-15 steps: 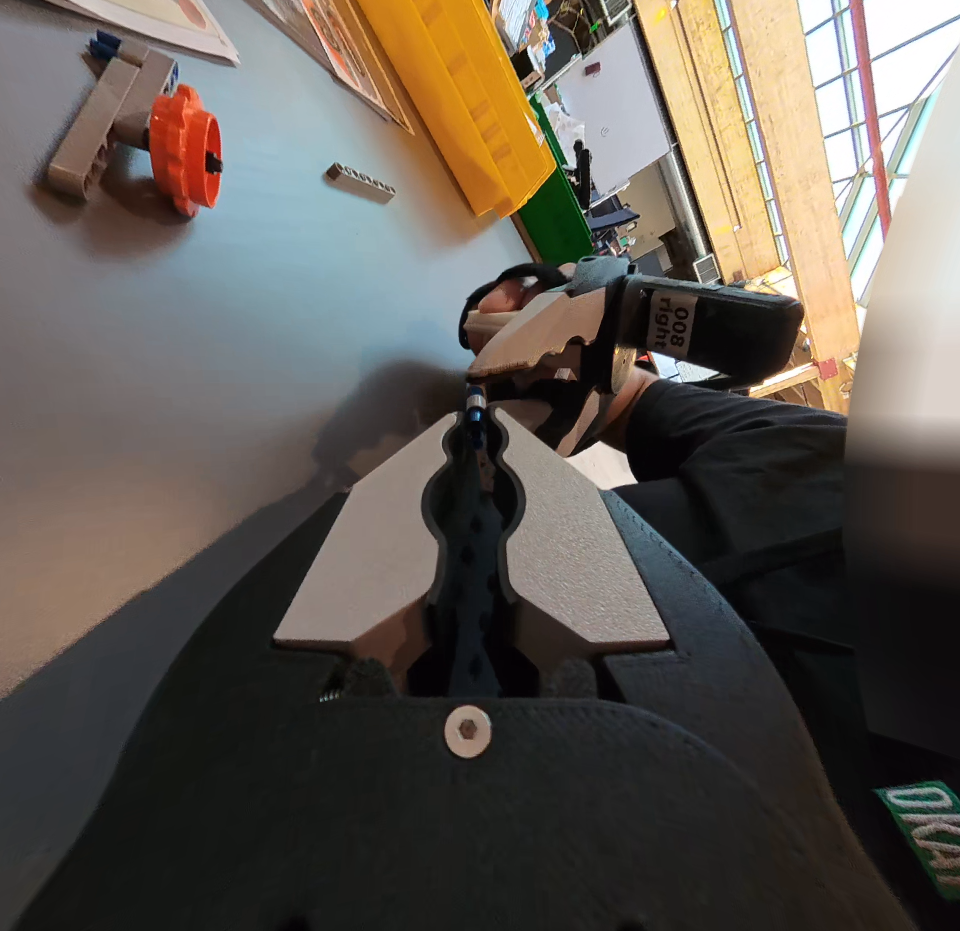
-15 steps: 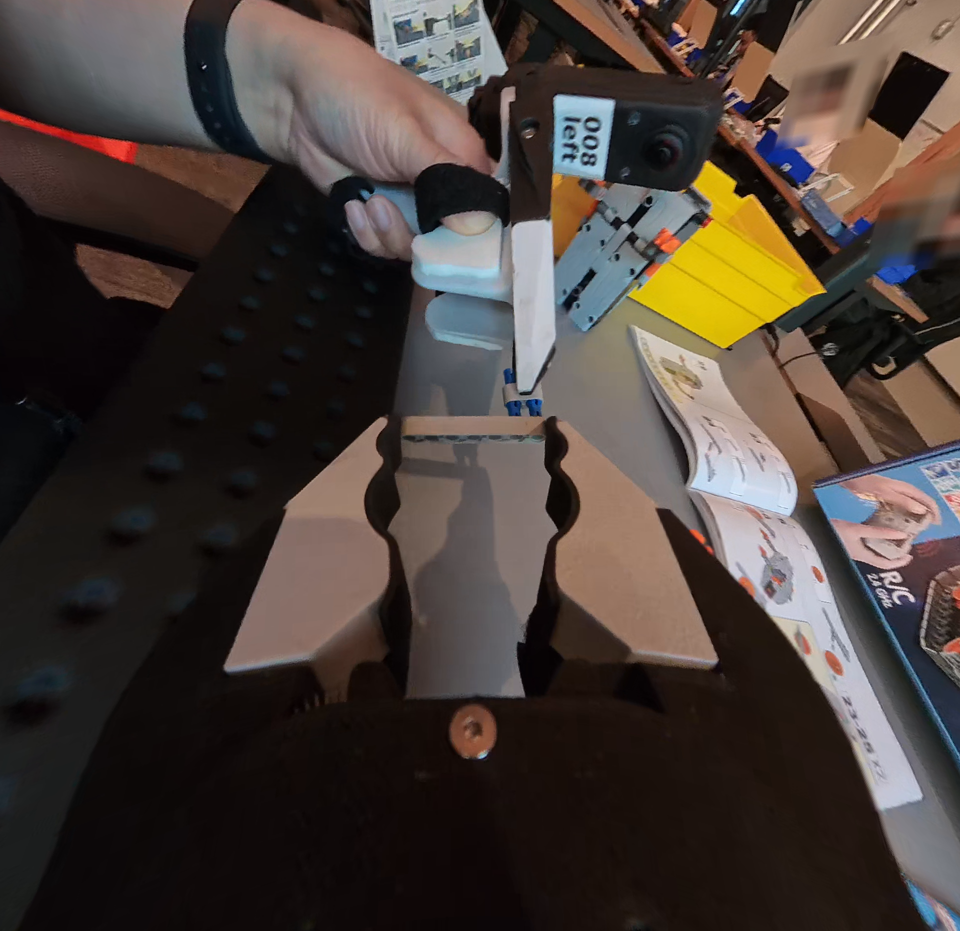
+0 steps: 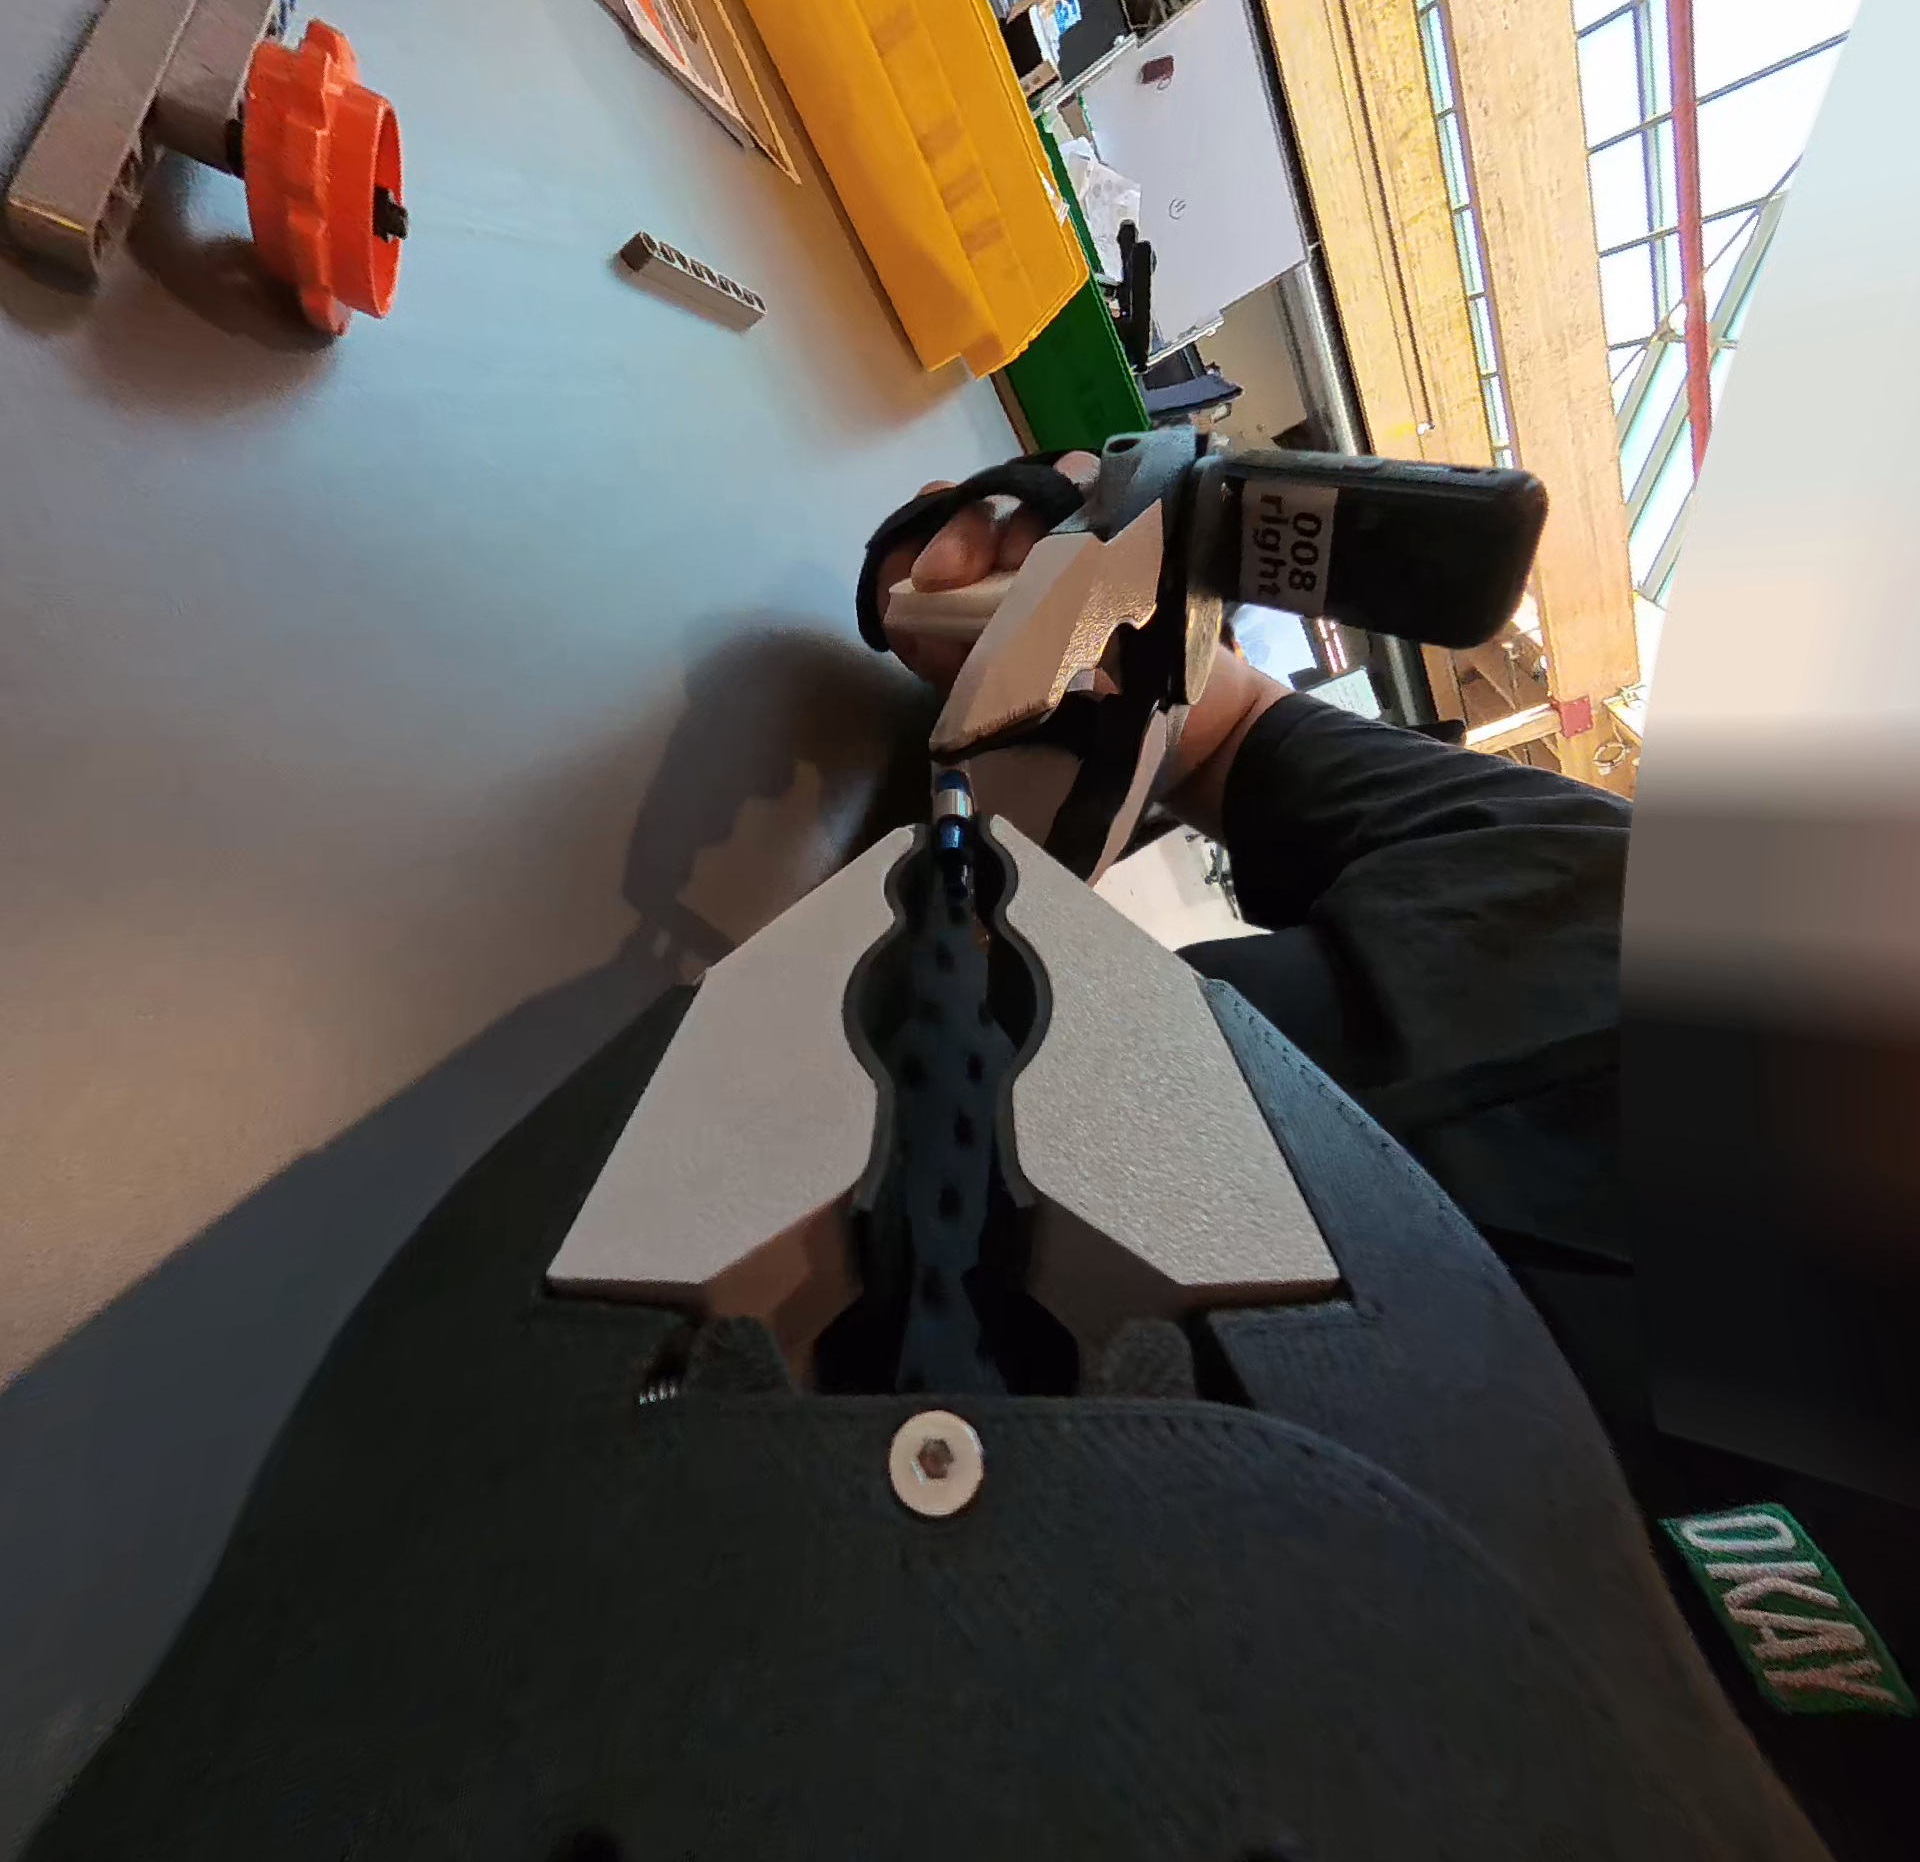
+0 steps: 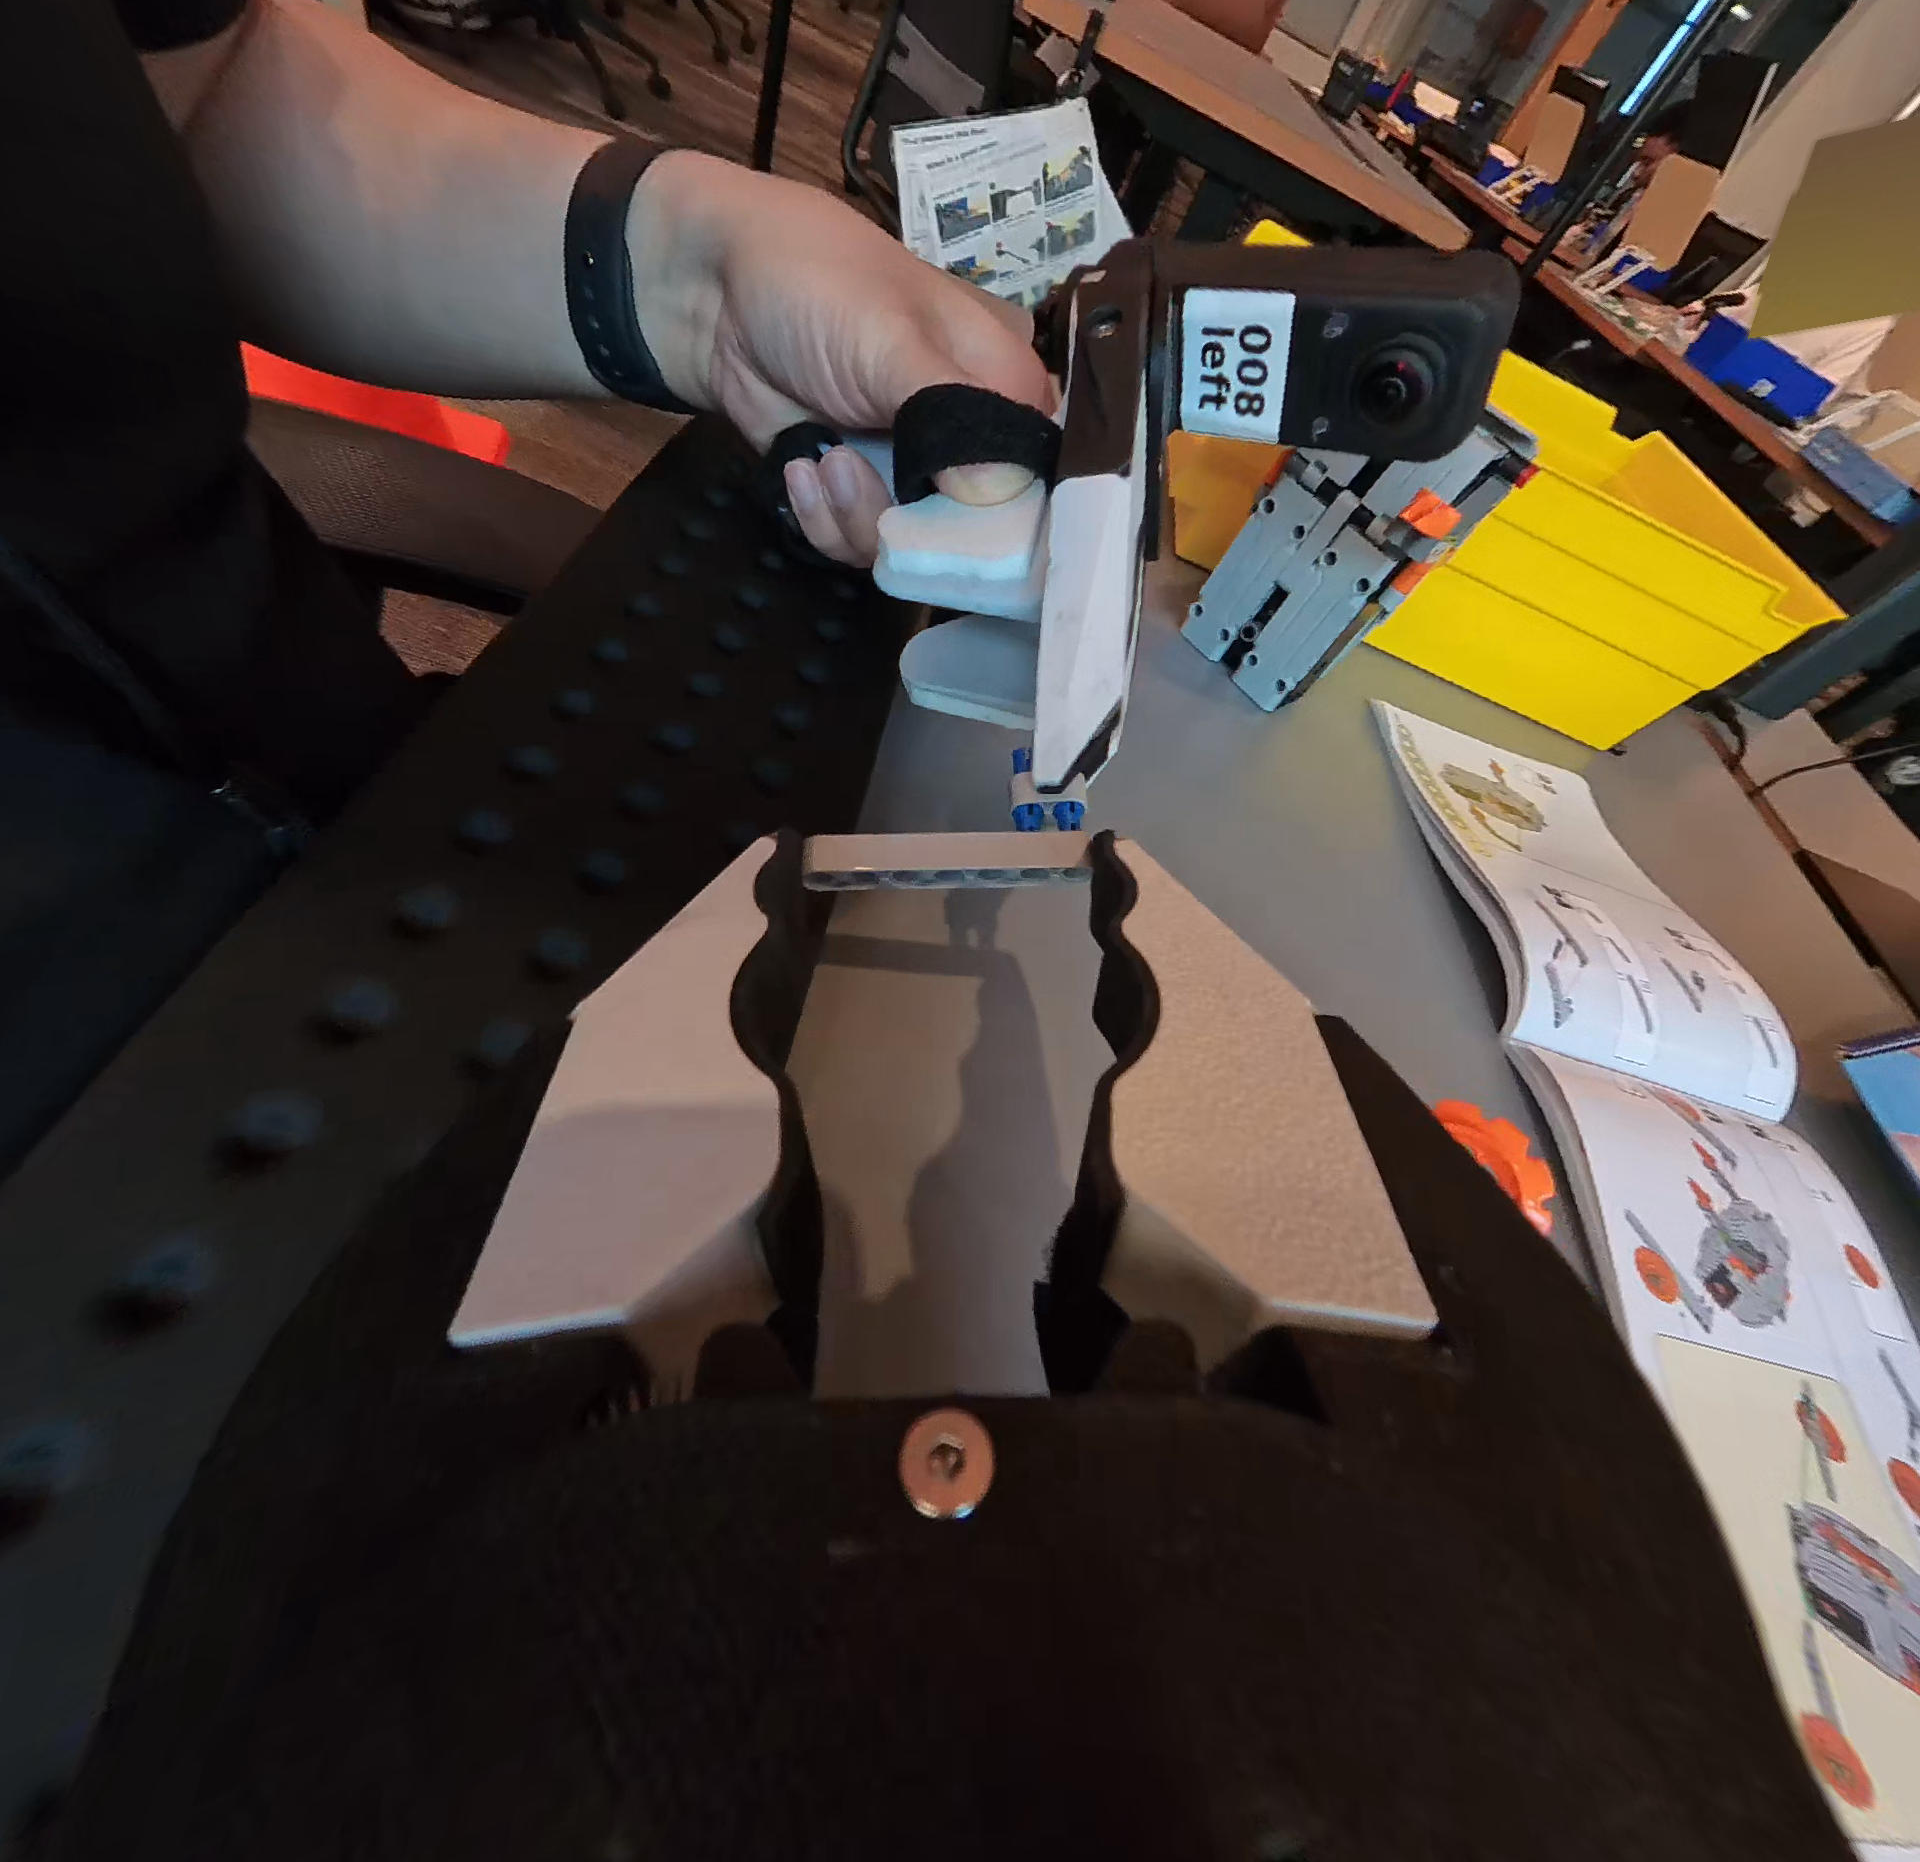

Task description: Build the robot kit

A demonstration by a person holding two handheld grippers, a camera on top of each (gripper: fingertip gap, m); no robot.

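Grey table [image 4: 1299, 877] — booklet [image 4: 1621, 981] right-view only

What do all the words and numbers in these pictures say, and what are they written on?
I don't read writing out, but here is where it sits:
White camera sticker, left wrist view: clear dark print.
Other camera sticker, right wrist view: clear dark print.
Green patch on dark cloth: clear white letters.
Open booklet: too small to read.
Photo sheet: too small to read.
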